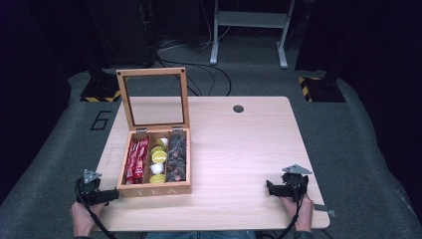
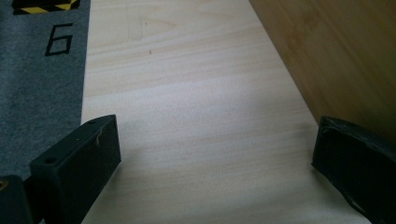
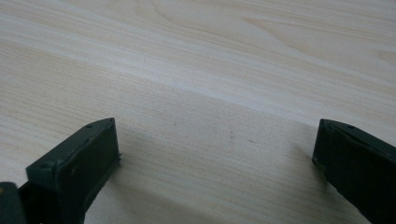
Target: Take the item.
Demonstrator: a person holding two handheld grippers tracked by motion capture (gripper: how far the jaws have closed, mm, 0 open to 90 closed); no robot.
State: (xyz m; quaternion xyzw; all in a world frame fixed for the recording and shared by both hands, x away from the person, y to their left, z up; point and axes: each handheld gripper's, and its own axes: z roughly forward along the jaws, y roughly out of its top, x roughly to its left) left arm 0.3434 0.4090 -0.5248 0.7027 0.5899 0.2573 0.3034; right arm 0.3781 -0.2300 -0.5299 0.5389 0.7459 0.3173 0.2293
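At the left of the high view, the left gripper [image 1: 110, 194] lies low on the near left corner of the table [image 1: 239, 149], held by a hand [image 1: 82, 219] that comes in from the bottom edge, with a cable trailing back from it. Its jaws point right, toward the tea box [image 1: 155, 186], and end just beside the box's near left corner. In the left gripper view the left gripper [image 2: 212, 154] has its jaws spread wide with bare table between them, and the box's wooden side [image 2: 336, 56] rises just past the right jaw; whether the jaw touches it cannot be told. At the far left of that view lies grey floor [image 2: 37, 93] marked with a black 6 [image 2: 58, 39]. The box stands on the left half of the table, lid [image 1: 153, 98] raised upright on its hinges at the back, the word TEA on its front wall. It has three compartments: red packets [image 1: 135, 159] in the left one, yellow-green and white capsules [image 1: 158, 162] in the middle one, dark wrapped pieces [image 1: 176, 157] in the right one. Right of the box the table is bare wood, with a small dark hole [image 1: 238, 108] near the far edge. At the near right, well apart from the box, the right gripper [image 1: 271, 188] rests on the table, a grey plate on top and the other hand [image 1: 301, 211] behind it. In the right gripper view the right gripper [image 3: 215, 149] shows its jaws spread wide over plain wood, holding nothing.
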